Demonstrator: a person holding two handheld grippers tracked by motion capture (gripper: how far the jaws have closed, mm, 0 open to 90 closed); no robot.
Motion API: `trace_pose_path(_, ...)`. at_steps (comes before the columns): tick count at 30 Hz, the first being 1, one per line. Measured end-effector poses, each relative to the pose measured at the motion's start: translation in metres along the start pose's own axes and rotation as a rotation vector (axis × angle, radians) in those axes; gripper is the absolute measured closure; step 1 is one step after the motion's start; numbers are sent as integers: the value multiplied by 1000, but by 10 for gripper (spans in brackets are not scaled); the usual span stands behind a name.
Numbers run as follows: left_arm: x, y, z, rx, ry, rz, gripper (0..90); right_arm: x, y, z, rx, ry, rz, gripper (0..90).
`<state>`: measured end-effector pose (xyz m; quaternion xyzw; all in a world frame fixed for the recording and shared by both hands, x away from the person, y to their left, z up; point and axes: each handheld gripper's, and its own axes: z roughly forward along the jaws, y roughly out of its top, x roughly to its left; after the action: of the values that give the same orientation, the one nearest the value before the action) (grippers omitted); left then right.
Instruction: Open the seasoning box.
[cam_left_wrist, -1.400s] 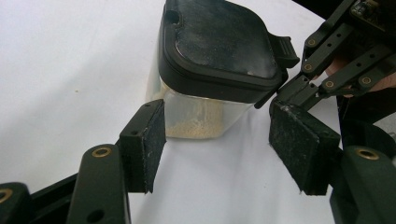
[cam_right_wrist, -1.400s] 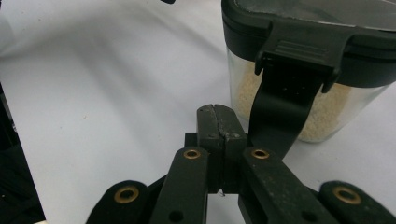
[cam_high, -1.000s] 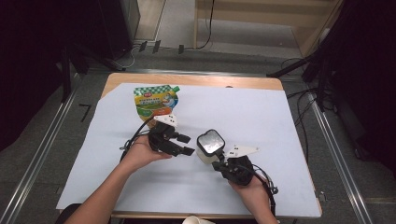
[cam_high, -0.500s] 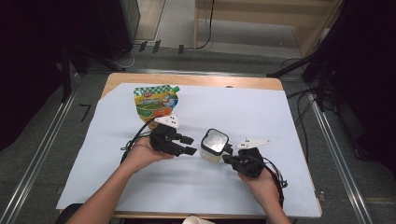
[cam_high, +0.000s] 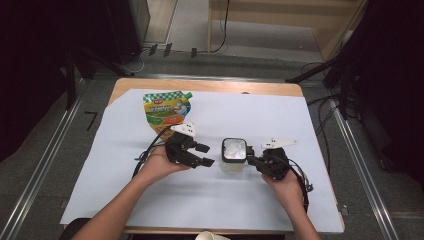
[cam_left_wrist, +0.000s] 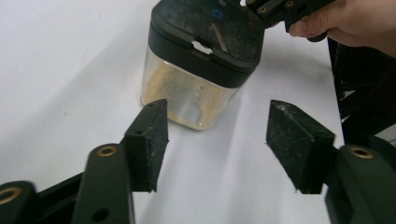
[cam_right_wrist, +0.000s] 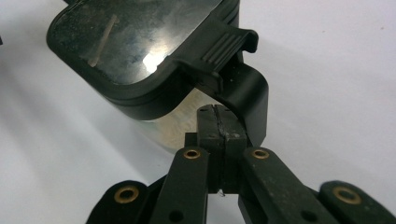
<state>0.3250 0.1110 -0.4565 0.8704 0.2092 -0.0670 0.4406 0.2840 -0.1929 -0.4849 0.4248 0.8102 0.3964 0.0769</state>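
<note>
Across the wooden worktop (cam_high: 210, 86) lies a large white sheet (cam_high: 260, 125) that covers nearly all of it. At the far left of that sheet a green and yellow spouted refill pouch (cam_high: 166, 110) lies flat, well apart from the work nearer the person. Near the middle of the sheet stands a small clear container (cam_high: 234, 155) with a black, glossy-topped lid (cam_right_wrist: 135, 42) and pale yellowish granules in its lower part; it sits upright between the two grippers. The left gripper (cam_high: 204, 155), held in the person's left hand (cam_high: 157, 167), points toward the container from its left; its jaws have just been opening and now stand well apart, with nothing between them, the container a little way ahead of the pads (cam_left_wrist: 152, 140). The right gripper (cam_high: 250, 159), in the right hand (cam_high: 285, 181), meets the container from its right side, its jaws pressed fully together just beside the lid's black handle-like hinge strap (cam_right_wrist: 247, 100) and ribbed tab (cam_right_wrist: 224, 46); whether anything is pinched between them cannot be told.
</note>
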Motion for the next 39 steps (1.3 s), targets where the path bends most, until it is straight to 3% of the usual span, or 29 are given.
trace_pose_path(3, 3, 3, 4, -7, -21, -10, 336, 0, 1, -2, 3, -2, -8, 900)
trace_pose_path(9, 6, 12, 9, 21, -7, 6, 301, -6, 0, -12, -4, 13, 2, 900)
trace_pose_path(14, 9, 19, 9, 20, -28, 17, 273, -10, 1, -25, -30, -21, 9, 900)
trace_pose_path(17, 11, 25, 12, 26, -33, 51, 265, -17, 3, -27, -37, -49, 25, 900)
trace_pose_path(22, 10, 34, 20, 38, -25, 82, 260, -22, 6, -16, -19, -51, 45, 900)
trace_pose_path(27, 12, 32, 24, 42, -21, 94, 267, -18, 8, -8, -2, -85, 26, 900)
trace_pose_path(31, 12, 31, 28, 29, -15, 101, 219, -20, 8, -4, -2, -94, 37, 900)
trace_pose_path(34, 10, 29, 32, 46, -2, 115, 177, -20, 9, -1, -2, -102, 40, 900)
trace_pose_path(39, 4, 28, 40, 42, 11, 141, 203, -19, 9, 0, -5, -112, 39, 900)
